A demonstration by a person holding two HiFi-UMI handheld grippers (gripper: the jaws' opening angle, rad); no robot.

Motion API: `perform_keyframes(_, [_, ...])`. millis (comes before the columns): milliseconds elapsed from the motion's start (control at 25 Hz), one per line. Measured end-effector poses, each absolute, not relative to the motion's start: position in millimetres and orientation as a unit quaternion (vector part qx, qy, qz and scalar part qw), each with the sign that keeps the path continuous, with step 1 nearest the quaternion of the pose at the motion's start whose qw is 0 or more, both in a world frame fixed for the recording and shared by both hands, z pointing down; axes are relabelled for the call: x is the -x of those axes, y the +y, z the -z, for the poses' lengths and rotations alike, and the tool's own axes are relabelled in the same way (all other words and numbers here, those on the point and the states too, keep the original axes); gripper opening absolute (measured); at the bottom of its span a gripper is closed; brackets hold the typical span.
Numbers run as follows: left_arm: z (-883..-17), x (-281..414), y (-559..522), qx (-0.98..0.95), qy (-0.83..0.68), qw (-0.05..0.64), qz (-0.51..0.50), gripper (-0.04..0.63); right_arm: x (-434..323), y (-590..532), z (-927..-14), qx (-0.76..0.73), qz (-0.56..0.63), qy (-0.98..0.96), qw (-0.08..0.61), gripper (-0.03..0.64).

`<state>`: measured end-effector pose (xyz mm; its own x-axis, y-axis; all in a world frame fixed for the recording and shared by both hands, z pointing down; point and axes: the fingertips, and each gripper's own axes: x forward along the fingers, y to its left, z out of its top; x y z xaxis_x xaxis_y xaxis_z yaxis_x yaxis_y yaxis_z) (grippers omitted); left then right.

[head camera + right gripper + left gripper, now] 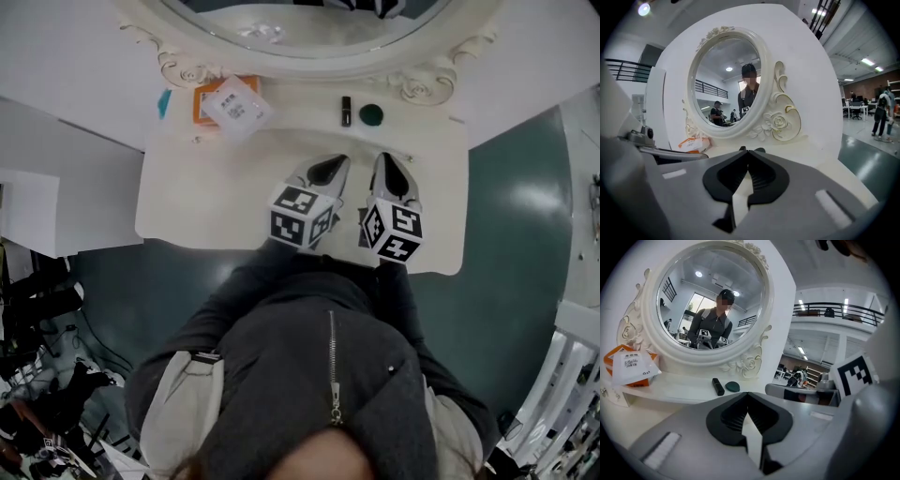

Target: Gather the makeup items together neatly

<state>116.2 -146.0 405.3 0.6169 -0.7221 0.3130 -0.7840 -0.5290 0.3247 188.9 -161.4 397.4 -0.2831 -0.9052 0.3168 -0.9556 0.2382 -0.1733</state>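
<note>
A black lipstick (346, 111) and a dark green round compact (371, 115) lie side by side at the foot of the oval mirror (309, 37). Further left lies an orange packet (217, 97) with a white sachet (236, 109) on top. Both grippers hover over the white vanity table (187, 206), short of the items. My left gripper (330, 167) is shut and empty, its tips meeting in the left gripper view (748, 394). My right gripper (387, 161) is also shut on nothing (749, 152). The lipstick (717, 386) and compact (732, 386) sit just ahead of the left jaws.
The mirror's carved white frame (740, 364) rises right behind the items. The table's front edge (281, 251) runs under the marker cubes, with dark green floor (516, 234) to the right. The person's dark jacket (319, 375) fills the lower head view.
</note>
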Motion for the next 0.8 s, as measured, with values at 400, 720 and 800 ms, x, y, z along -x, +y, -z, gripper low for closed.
perform_keyframes(400, [-408.0,-103.4,-142.4,-0.883,-0.410,0.223,-0.051,0.008,-166.5,-143.5,-405.4,-0.602,-0.149,-0.781,0.072,0.003])
perform_keyframes(720, [-407.8,-85.1,-143.4,-0.871,-0.435,0.226,-0.044,0.009,-153.1,-142.0,-403.8,-0.594,-0.151,-0.787,0.068,0.003])
perform_keyframes(800, [-409.0,-79.8,-143.2,-0.868,-0.439,0.225,-0.044,0.009,-147.1,-142.6,-403.9,-0.588,-0.157,-0.791,0.060,0.003])
